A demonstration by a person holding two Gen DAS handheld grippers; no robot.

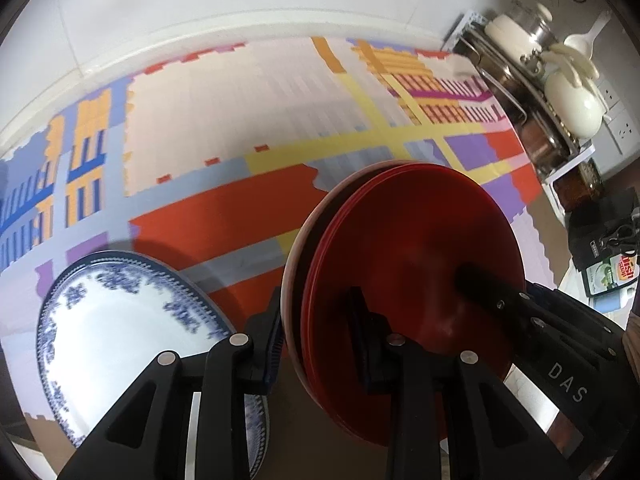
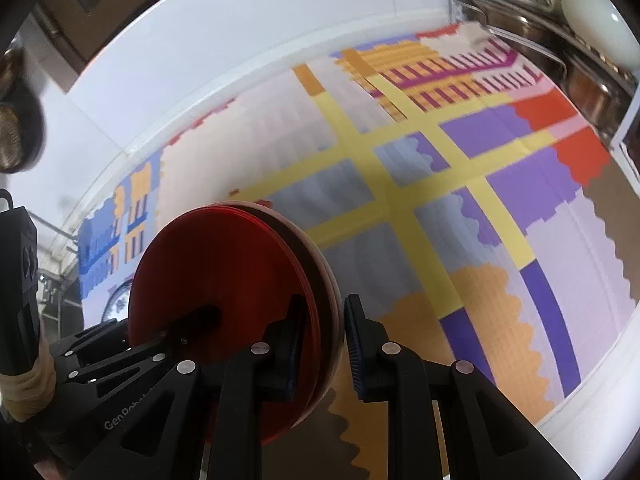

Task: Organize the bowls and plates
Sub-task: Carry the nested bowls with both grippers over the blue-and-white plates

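A stack of red plates (image 1: 404,248), its outermost plate pale-rimmed, stands on edge above the colourful patterned tablecloth (image 1: 240,120). My left gripper (image 1: 318,340) is shut on the stack's lower rim, one pad on each side. My right gripper (image 2: 324,344) is also shut on the red plates (image 2: 224,272), with one finger across the red face and the other against the pale back. The right gripper's finger (image 1: 476,280) shows on the red face in the left wrist view. A blue-and-white patterned plate (image 1: 120,320) lies flat on the cloth at lower left, and part of this plate (image 2: 118,300) shows behind the stack.
A metal dish rack (image 1: 540,112) with steel pots, white bowls and a spoon stands at the cloth's far right end, and the same rack (image 2: 580,60) shows at upper right. A dish-soap packet (image 1: 612,276) lies near it. A white wall runs behind the cloth.
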